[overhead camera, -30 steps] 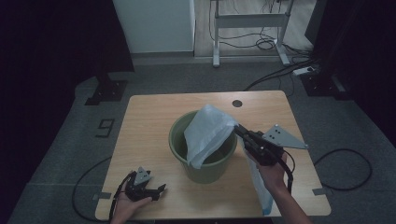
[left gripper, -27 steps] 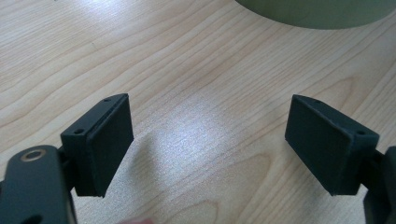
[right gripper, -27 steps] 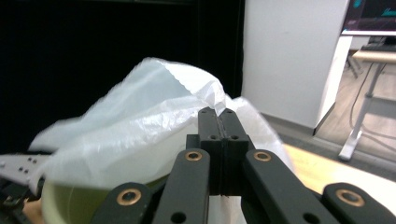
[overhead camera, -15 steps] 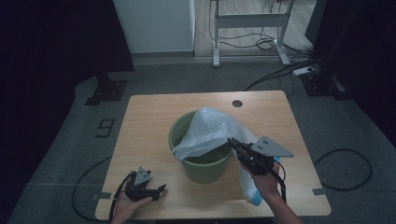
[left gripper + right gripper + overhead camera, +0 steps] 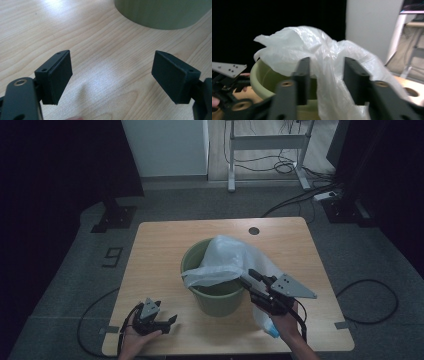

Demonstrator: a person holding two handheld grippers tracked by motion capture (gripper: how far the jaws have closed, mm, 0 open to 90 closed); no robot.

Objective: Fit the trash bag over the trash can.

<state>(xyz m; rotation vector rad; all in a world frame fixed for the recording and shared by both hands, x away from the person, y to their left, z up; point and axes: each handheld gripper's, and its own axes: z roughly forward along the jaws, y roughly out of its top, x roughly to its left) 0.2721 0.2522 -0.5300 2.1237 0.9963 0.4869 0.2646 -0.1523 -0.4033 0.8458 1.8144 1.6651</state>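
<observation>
Lining the green bin (image 5: pixel 215 296) – right gripper (image 5: pixel 325 75) has just opened, bag (image 5: pixel 227 257) loose between its fingers; left gripper (image 5: pixel 167 321) at seven o'clock, wide, empty. Next: regrip the edge, stretch it over the rim.

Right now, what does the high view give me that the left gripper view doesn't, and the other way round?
High view alone: the white plastic bag draped over the bucket's mouth, the right tongs at the bag's near edge, the left tongs near the table's front edge. Left gripper view alone: a close look at its own two pads, wide apart, nothing between them. Both: the green bucket and the wooden table.
</observation>
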